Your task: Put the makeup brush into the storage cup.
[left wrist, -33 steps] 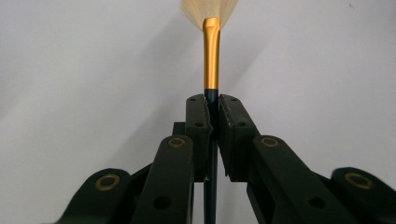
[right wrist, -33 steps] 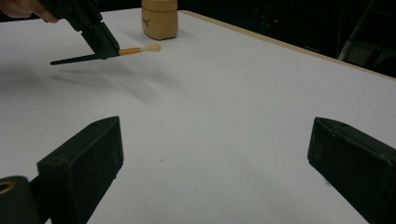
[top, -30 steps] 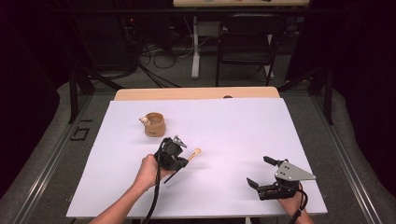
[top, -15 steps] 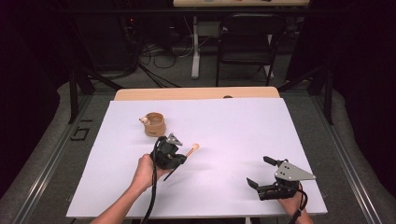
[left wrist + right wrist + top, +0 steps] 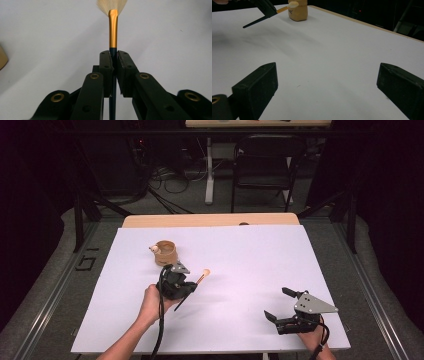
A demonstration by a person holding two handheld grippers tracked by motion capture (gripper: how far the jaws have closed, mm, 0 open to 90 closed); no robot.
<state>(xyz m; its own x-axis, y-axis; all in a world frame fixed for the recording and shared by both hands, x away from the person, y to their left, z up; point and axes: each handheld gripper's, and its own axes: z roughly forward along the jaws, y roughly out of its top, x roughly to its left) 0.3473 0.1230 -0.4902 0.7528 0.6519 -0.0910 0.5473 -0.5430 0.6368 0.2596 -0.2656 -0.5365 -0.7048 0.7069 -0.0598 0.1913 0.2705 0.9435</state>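
Brush: gold ferrule, pale cream bristles, dark blue handle. Cup: tan. Worktop: white, with a light wood edge beyond the cup. Both grippers: black jaws; right gripper carries a grey plate.

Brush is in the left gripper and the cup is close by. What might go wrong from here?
1. The left gripper pinches the thin brush handle just below the gold band, so it may pivot or slip.
2. The cup looks light; a nudge from the brush could tip it.
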